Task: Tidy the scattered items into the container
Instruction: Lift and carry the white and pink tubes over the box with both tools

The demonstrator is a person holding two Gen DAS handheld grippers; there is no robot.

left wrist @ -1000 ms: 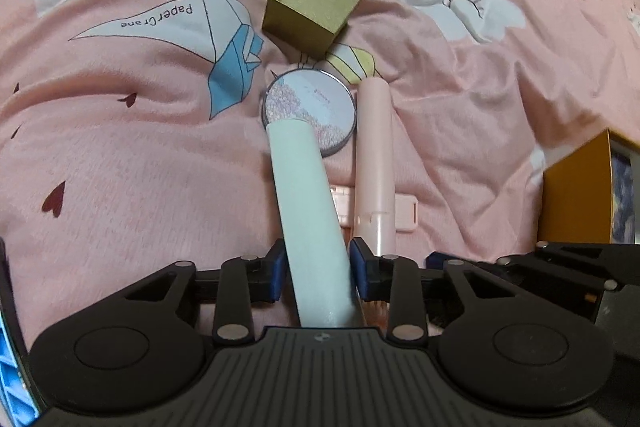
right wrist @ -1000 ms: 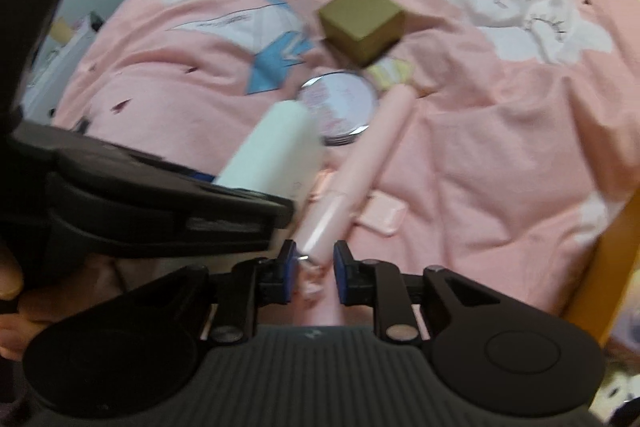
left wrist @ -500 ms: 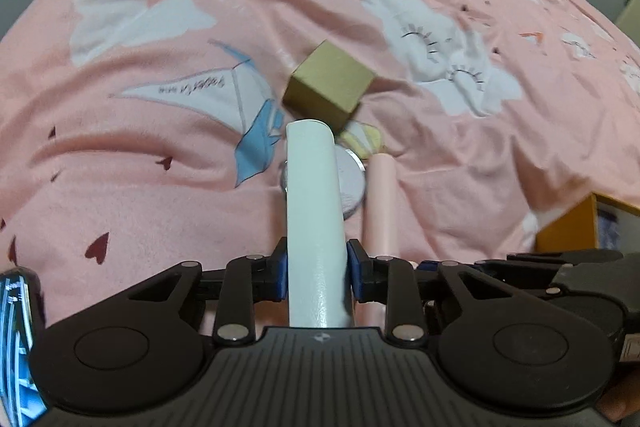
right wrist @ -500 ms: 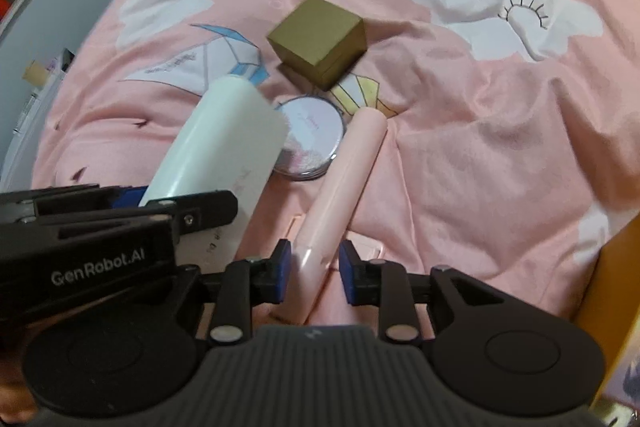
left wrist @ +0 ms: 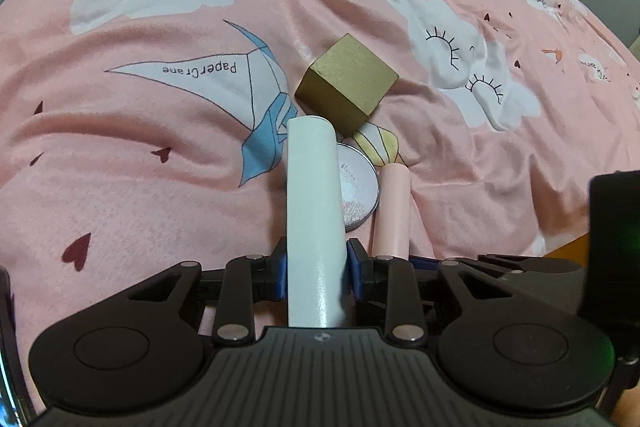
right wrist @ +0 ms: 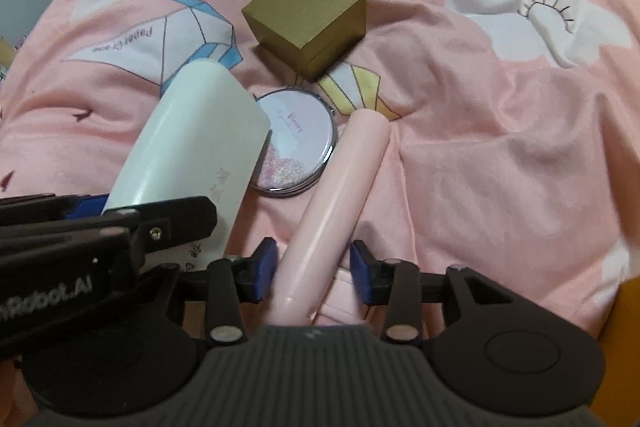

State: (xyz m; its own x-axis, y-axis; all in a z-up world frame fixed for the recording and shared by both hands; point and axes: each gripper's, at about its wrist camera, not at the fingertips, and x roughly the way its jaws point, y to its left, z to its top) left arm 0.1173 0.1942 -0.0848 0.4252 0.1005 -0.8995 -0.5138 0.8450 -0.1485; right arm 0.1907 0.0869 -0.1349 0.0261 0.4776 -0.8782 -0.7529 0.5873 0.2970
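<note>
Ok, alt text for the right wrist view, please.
Right tongs stand open around a pink tube lying on a pink bedsheet. Left tongs grip a white tube; beyond lie a round compact mirror and gold box.

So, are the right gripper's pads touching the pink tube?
Apart. In the right wrist view, the right gripper has just been opening; the pink tube lies between its pads with a visible gap on each side.

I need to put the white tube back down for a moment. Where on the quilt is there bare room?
Free: the quilt left of the white tube, over the paper-crane print, and right of the pink tube, toward the cloud print. Crowded: the middle, where the gold box, round mirror and both tubes cluster.
</note>
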